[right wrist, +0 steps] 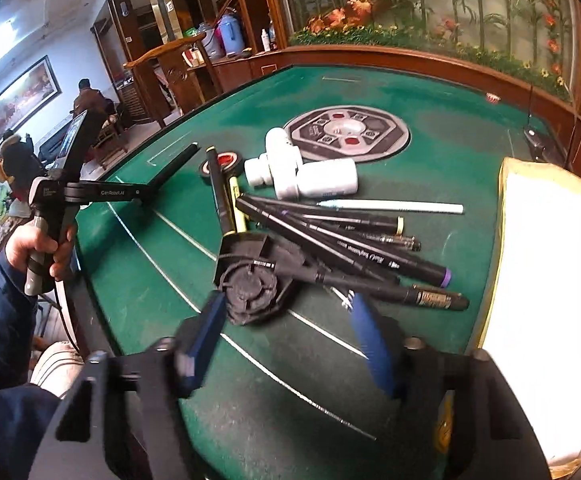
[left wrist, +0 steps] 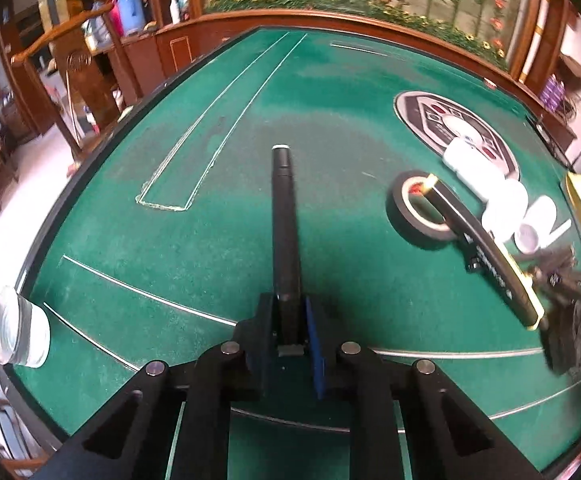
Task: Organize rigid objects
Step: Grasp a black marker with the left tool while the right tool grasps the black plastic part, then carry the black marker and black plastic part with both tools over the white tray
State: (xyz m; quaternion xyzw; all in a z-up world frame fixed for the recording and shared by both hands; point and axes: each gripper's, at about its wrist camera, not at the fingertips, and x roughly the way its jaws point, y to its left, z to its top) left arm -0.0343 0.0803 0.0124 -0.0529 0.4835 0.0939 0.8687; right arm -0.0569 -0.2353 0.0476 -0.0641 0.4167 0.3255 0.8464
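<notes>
The left gripper has its fingers pinched on the lower end of a black marker, which sticks out forward along the fingers with its silver-rimmed tip over bare green felt of the desk; from the right wrist view the same marker shows as a dark bar reaching out from that gripper, whose handle is held by a hand in a dark blue sleeve. The right gripper hangs above the near edge of the clutter with its blue-padded fingers spread apart and nothing between them, and they look blurred. Just ahead of it a black pen holder lies tipped on its side, its ribbed round base facing the camera, and a fan of black markers and pens spills from it across the felt, one with a purple end. A white pen lies beyond the fan. Farther back three white bottles lie on their sides, touching one another, beside the round grey centre panel of the desk. A roll of black tape lies flat to their left, with a black-and-yellow marker resting across it. A pale box stands at the right edge.
</notes>
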